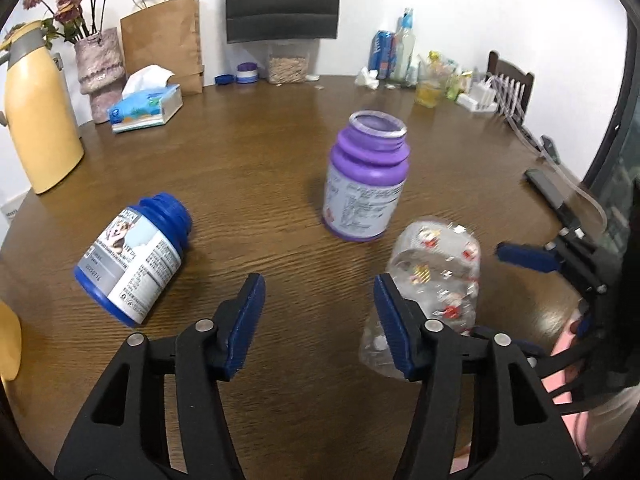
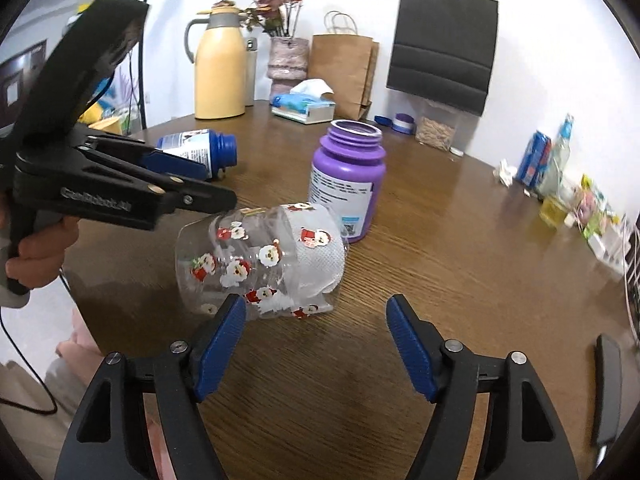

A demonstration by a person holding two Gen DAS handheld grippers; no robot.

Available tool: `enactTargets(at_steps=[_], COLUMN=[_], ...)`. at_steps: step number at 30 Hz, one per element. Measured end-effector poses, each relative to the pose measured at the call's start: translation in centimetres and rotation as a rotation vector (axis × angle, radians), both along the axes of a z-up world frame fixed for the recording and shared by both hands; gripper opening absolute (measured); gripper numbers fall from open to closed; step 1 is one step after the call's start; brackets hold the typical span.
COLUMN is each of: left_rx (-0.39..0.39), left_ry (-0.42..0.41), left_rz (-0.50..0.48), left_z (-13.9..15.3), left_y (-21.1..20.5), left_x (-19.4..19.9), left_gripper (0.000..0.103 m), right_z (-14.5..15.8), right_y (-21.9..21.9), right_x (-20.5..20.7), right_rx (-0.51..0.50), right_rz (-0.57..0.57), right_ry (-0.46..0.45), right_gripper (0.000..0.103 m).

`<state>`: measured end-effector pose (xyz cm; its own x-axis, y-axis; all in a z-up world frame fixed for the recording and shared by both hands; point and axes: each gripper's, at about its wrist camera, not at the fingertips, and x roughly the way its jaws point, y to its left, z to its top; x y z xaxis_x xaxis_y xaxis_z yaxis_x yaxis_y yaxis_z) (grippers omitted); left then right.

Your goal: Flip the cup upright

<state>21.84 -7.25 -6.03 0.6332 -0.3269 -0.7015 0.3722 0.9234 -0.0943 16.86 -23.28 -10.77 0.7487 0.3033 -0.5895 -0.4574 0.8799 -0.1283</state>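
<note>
Wooden table (image 2: 440, 248) carries the cup (image 2: 260, 264) on its side, long axis crosswise, just ahead-left of the right tongs (image 2: 316, 344), spread wide and empty. Left tongs (image 1: 320, 320), also wide and empty, sit beside it; purple bottle (image 2: 346, 176) stands beyond.

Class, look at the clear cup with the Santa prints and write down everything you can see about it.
The cup looks like thin clear plastic printed with small red-and-white Santa figures. It lies on its side on the wooden table, near the front edge, with a white textured patch showing at one end. The purple bottle stands just behind it. Both grippers are open: the left beside it, the right just in front. Neither clearly grips it.
</note>
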Motion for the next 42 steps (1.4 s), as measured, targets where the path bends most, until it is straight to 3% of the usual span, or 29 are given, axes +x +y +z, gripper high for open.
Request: enactTargets(at_steps=[3, 6, 9, 10, 11, 12, 14, 18, 21, 23, 24, 26, 28, 32, 34, 37, 40, 42], left_rx=[-0.052, -0.067, 0.052, 0.129, 0.173, 0.201, 0.193, 0.147, 0.111, 0.093, 0.067, 0.004, -0.051, -0.095, -0.094, -0.112, -0.113, -0.125], left_ry=[0.009, 0.069, 0.121, 0.148, 0.159, 0.164, 0.149, 0.052, -0.052, -0.158, -0.197, -0.24, -0.294, -0.334, -0.367, -0.413, -0.425, -0.405], left_rz=[-0.074, -0.206, -0.286, -0.297, -0.298, -0.31, -0.348, -0.381, -0.359, -0.324, -0.32, -0.312, -0.301, -0.319, -0.318, -0.326, -0.341, -0.362], left_z=[1.1, 1.3, 0.0, -0.9, -1.4, -1.7, -1.3, 1.1, 3.7, 5.7, 6.8, 8.4, 9.9, 10.9, 11.1, 11.2, 10.9, 10.9], left_y=[-0.8, -3.0, -6.3, -7.5, -8.1, -8.6, -9.0, -9.4, -9.4, -9.6, -9.7, -9.7, -9.9, -10.9, -11.6, -12.2, -12.9, -13.1], left_x=[-0.2, 0.1, 0.7, 1.0, 1.2, 1.4, 1.3, 0.7, 0.6, 1.0, 1.3, 2.3, 3.4, 5.4, 6.3, 7.0, 8.2, 8.8], left_gripper=[0.082, 0.086, 0.086, 0.084, 0.065, 0.059, 0.059, 0.059, 0.059, 0.059, 0.059, 0.059, 0.059, 0.059, 0.059, 0.059, 0.059, 0.059], right_z=[0.0, -0.3, -0.4, -0.3, -0.3, -0.2, -0.3, 0.3, 2.1, 4.1, 5.1, 7.6, 9.8, 12.3, 12.7, 12.6, 12.1, 12.1], right_y=[-0.3, -1.5, -2.9, -3.4, -3.9, -4.3, -5.0, -6.1, -7.9, -9.3, -10.0, -11.7, -13.2, -14.3, -14.0, -13.3, -13.8, -14.1], right_x=[0.1, 0.2, -0.3, -0.4, -0.7, -0.9, -1.2, -1.3, -1.0, -0.6, -0.4, 0.7, 2.7, 7.6, 9.5, 12.7, 15.5, 16.8], right_rx=[-0.003, 0.009, 0.029, 0.034, 0.042, 0.049, 0.062, 0.093, 0.177, 0.274, 0.318, 0.466, 0.635, 0.827, 0.838, 0.82, 0.891, 0.91], right_rz=[-0.028, -0.07, -0.108, -0.122, -0.136, -0.144, -0.167, -0.199, -0.246, -0.256, -0.256, -0.212, -0.136, -0.016, 0.011, -0.038, -0.023, 0.001], right_ry=[0.001, 0.014, 0.02, 0.019, 0.017, 0.017, 0.018, -0.006, -0.048, -0.086, -0.102, -0.119, -0.081, 0.029, 0.082, 0.139, 0.197, 0.205], right_gripper=[0.077, 0.077, 0.077, 0.077, 0.077, 0.077, 0.077, 0.077, 0.077, 0.078, 0.084, 0.087, 0.087, 0.087, 0.087, 0.087, 0.087, 0.072])
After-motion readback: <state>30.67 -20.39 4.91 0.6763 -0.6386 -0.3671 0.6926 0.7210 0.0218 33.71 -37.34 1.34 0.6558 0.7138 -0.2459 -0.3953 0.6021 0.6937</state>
